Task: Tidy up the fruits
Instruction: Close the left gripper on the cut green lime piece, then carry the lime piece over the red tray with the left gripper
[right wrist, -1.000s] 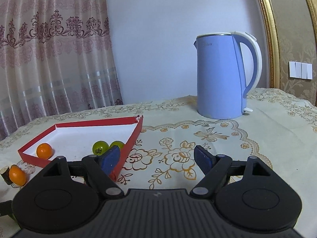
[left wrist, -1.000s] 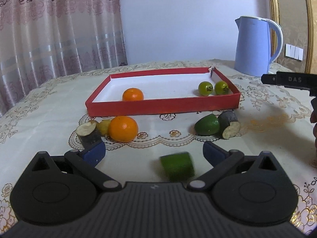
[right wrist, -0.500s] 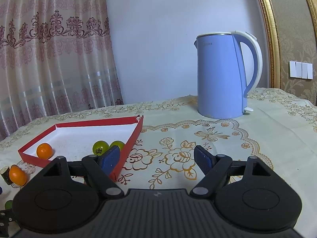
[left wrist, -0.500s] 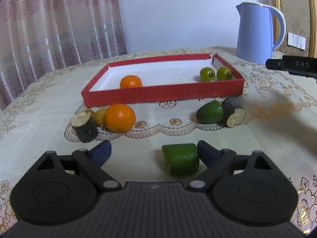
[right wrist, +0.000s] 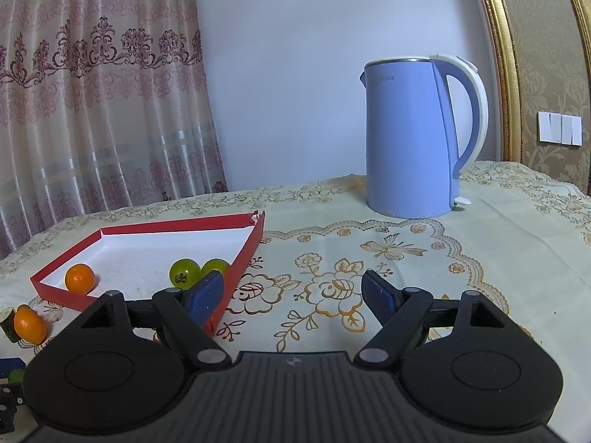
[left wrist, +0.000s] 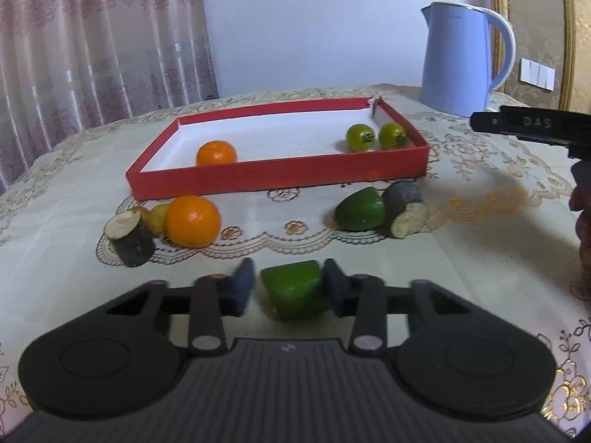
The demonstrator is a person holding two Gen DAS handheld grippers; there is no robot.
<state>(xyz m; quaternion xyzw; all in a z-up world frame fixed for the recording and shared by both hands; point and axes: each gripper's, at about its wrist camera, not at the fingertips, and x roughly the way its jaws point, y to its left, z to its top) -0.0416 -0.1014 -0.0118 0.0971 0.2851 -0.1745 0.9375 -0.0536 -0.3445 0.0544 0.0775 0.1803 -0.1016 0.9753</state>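
Observation:
A cut green fruit piece lies on the tablecloth between the blue pads of my left gripper. The jaws are closing on it and both pads meet its sides. Ahead stands a red tray with a white floor; inside are an orange and two round green fruits. In front of the tray lie a bigger orange, a dark-skinned cut piece, another green piece and a second dark piece. My right gripper stands open and empty beside the tray's right wall.
A blue kettle stands at the back right of the table. A small yellowish fruit sits behind the bigger orange. The right gripper's black body and a hand show at the right edge of the left wrist view.
My left gripper's jaws have come together from wide open onto the green piece, which now sits centred between the pads. The right gripper has not moved.

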